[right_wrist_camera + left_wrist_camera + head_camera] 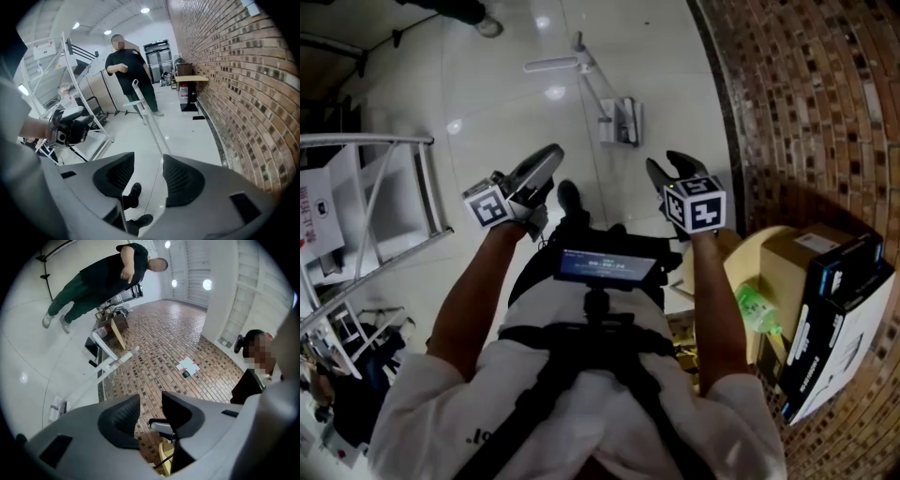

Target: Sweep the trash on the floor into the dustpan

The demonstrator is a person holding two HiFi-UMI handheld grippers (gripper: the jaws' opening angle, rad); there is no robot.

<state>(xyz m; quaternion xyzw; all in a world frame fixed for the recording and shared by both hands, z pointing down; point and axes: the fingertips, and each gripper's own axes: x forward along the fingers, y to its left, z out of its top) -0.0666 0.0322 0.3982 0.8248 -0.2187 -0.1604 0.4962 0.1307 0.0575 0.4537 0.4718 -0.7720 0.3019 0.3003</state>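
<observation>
1. Progress: sweeping has not started. The dustpan (620,122) stands upright on the white floor (506,103) ahead of the person. Its long white handle (149,119) rises from it. It is well apart from both grippers and untouched.
2. Trash: none can be made out on the floor in any view. A separate broom cannot be told apart from the dustpan assembly.
3. Remaining, as a judgement: every step is still to do. The tools must be taken up, the trash located, then swept into the pan.
4. Left gripper (551,161): held up in front of the torso, pointing roughly level and forward. The jaws stand partly apart with nothing between them, so it is released and empty.
5. Right gripper (667,169): held up beside the left, tilted down toward the floor. The jaws stand partly apart and empty. The handle shows through the gap but lies far beyond the pads.
6. Surroundings: a bystander (129,65) stands beyond the dustpan, and a brick wall (225,70) runs along the right.
</observation>
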